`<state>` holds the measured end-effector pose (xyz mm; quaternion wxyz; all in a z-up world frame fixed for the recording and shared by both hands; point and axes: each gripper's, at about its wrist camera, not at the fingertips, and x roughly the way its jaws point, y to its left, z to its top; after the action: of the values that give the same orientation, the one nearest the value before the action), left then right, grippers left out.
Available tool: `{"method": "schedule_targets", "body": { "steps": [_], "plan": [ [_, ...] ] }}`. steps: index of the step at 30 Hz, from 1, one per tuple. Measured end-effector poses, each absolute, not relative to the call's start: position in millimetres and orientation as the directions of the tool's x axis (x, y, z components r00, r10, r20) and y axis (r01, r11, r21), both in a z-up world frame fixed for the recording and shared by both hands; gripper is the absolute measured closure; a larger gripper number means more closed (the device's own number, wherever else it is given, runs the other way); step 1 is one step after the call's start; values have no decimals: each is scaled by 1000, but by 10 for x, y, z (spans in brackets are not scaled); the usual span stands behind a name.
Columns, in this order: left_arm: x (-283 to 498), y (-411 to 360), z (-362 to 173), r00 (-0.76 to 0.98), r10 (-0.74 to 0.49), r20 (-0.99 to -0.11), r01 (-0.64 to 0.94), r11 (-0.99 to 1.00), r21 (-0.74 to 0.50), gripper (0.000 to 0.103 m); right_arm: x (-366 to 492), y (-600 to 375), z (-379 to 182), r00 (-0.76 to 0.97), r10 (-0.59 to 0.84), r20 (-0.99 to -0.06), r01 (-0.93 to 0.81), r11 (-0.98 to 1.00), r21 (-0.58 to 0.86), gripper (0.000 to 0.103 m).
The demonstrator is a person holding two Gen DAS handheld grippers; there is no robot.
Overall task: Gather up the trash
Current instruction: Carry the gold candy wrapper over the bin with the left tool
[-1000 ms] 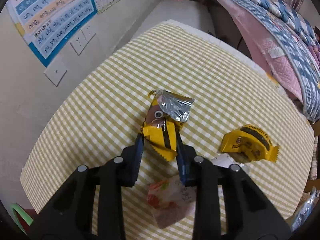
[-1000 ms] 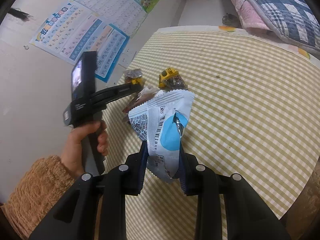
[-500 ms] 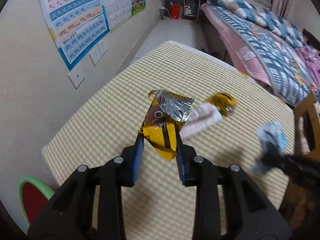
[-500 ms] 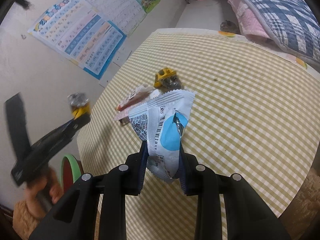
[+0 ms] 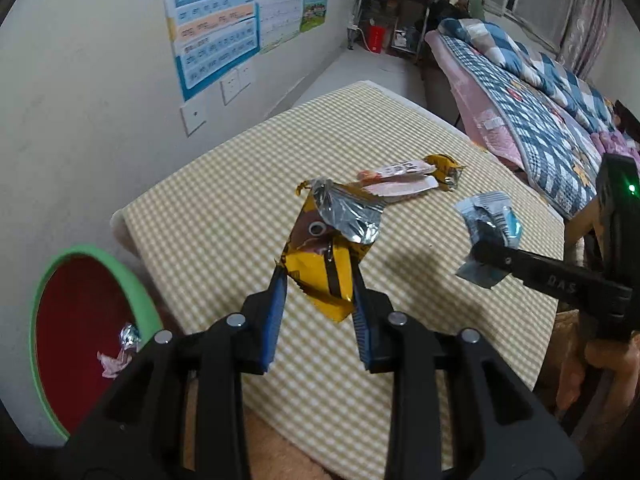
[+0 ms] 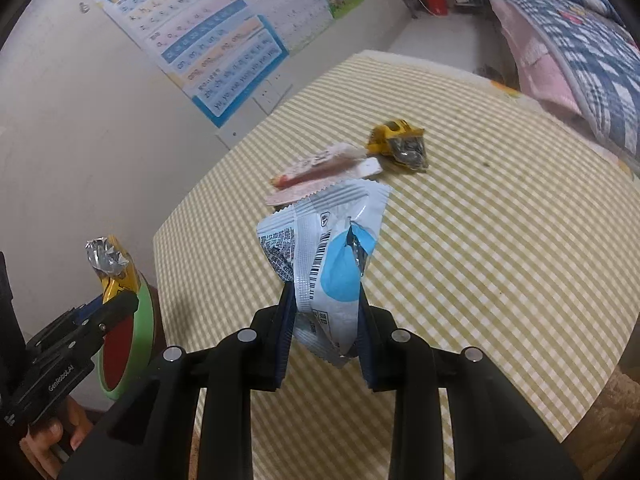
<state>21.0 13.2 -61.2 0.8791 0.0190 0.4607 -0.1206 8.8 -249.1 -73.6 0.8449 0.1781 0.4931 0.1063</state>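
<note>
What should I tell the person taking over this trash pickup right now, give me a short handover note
Left gripper: shut on the yellow wrapper, held above the table edge near the green-rimmed bin.
Right gripper: shut on the white-and-blue wrapper, held over the checked table.
Done: a few scraps already lie in the bin.
Left: drop both held wrappers in the bin, then collect the pink-and-white wrapper and the small yellow wrapper lying on the table.
</note>
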Motion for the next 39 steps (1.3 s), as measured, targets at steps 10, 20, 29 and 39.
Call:
{"method": "schedule_targets", "body": {
  "steps": [10,20,29,39],
  "plan": [
    [136,347,-492,591,-205,-780,198,974,-107,73,-47,-2216,-596,507,341,-791,-44,927,372,75],
    [123,517,-577,593,-206,-778,184,976,-117,73,-133,-1870,-612,479,347,-806,-97,934,344,74],
    [151,684,-603,600,-163,-783,145,985,-94,73,-151,-1712,-624,468,364,-805,-138,930,340,74],
    [131,850,-666,593,-129,-795,110,991,-78,73,-200,-1564,-639,455,385,-803,-184,923,339,74]
  ]
}}
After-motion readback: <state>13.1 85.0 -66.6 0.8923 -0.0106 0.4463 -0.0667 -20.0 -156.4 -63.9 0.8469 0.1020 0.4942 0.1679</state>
